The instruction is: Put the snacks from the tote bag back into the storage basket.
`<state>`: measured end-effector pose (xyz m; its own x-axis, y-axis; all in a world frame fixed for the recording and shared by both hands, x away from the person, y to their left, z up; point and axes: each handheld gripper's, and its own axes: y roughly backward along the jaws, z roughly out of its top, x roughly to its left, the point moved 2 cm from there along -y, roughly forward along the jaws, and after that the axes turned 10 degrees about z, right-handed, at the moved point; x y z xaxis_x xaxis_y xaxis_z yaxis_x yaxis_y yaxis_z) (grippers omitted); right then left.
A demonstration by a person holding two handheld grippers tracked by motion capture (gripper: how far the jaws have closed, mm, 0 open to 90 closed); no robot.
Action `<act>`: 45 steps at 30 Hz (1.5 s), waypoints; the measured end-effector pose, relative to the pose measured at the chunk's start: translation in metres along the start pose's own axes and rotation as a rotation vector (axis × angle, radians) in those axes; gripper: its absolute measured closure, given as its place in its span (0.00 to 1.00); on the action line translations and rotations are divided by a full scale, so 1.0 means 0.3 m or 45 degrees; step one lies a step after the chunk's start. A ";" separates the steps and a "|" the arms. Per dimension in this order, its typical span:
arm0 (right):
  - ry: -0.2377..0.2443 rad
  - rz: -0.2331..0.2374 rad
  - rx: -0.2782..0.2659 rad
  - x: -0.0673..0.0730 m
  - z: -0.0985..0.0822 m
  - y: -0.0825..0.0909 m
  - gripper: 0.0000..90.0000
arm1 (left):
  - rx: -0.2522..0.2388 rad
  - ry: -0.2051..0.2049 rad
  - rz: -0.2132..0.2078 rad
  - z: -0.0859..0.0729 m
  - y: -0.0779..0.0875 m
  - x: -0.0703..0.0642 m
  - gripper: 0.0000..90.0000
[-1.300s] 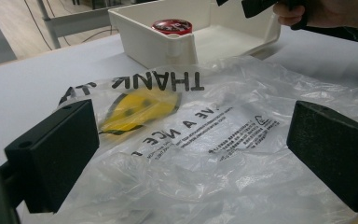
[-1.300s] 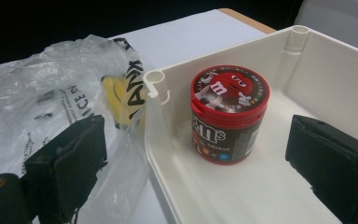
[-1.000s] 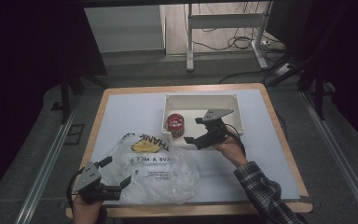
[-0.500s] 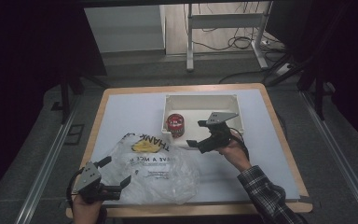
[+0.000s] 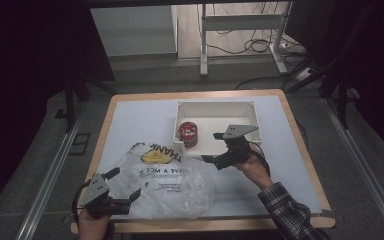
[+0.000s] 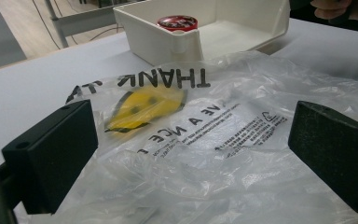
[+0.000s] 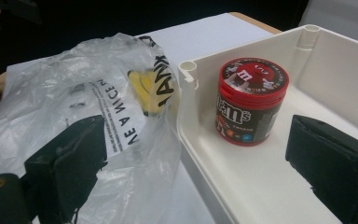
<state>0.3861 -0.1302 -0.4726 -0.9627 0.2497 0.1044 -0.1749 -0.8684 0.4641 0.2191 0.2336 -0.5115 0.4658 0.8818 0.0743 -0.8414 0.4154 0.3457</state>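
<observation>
A red-lidded candy can (image 5: 187,134) (image 7: 251,100) stands upright in the near left corner of a white bin (image 5: 240,111) (image 7: 242,186). A clear plastic bag (image 5: 165,175) (image 6: 223,140) (image 7: 74,93) with black lettering and a yellow face lies flat in front of the bin. My right gripper (image 5: 211,147) (image 7: 205,172) hovers open at the bin's front edge, one jaw over the bag and one over the bin, its jaws toward the can. My left gripper (image 5: 125,183) (image 6: 191,158) rests open at the bag's near left edge, the film lying between its jaws.
The white tabletop (image 5: 130,120) has a wooden rim. The bin's red lid (image 6: 177,21) shows past the bag in the left gripper view. Dark floor, metal rails and a desk frame (image 5: 240,30) lie beyond the table.
The right gripper has drifted slightly right and toward the person, still open. The left gripper, the bag and the can have stayed put.
</observation>
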 end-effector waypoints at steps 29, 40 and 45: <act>-0.011 -0.002 -0.002 0.063 -0.038 0.064 0.04 | 0.000 -0.012 0.007 0.001 0.000 -0.004 0.02; -0.007 -0.038 -0.037 0.078 -0.063 0.118 0.04 | 0.001 -0.013 0.010 0.001 0.000 -0.003 0.02; 0.001 -0.060 -0.047 0.089 -0.079 0.140 0.04 | 0.001 -0.013 0.011 0.001 -0.001 -0.003 0.02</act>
<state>0.3482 -0.1701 -0.4712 -0.9534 0.2904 0.0821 -0.2278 -0.8708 0.4357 0.2189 0.2327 -0.5113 0.4612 0.8830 0.0870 -0.8453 0.4074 0.3456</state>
